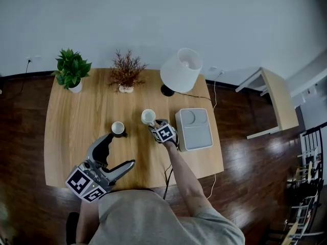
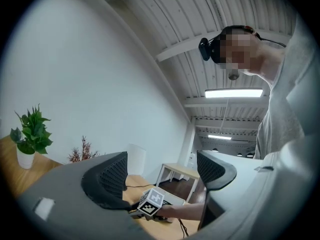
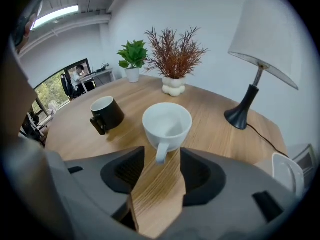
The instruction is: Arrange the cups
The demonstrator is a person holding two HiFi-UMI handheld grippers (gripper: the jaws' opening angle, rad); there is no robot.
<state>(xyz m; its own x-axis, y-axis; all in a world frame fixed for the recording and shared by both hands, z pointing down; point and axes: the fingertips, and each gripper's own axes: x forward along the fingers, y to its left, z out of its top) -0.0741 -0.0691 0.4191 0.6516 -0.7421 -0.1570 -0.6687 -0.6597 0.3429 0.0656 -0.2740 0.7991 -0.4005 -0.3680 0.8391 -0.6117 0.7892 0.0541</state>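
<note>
Left gripper (image 1: 121, 149): hovering nearest, jaws apart, carrying nothing. Right gripper (image 3: 157, 165): jaws apart, straddling the handle of the white cup (image 3: 167, 123), which is standing mid-counter (image 1: 76, 137), right of the black cup (image 3: 106, 113). Risk: an off-centre squeeze twisting or tipping the white cup.

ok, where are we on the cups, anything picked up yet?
Done: nothing visibly arranged. The white cup and black cup stand upright and apart on the table.
In hand: the right gripper is at the white cup. The handle's tip is between its open jaws, and the pads aren't touching it. The left gripper is open and empty by the near table edge.
Left: grip and place the cups.
</note>
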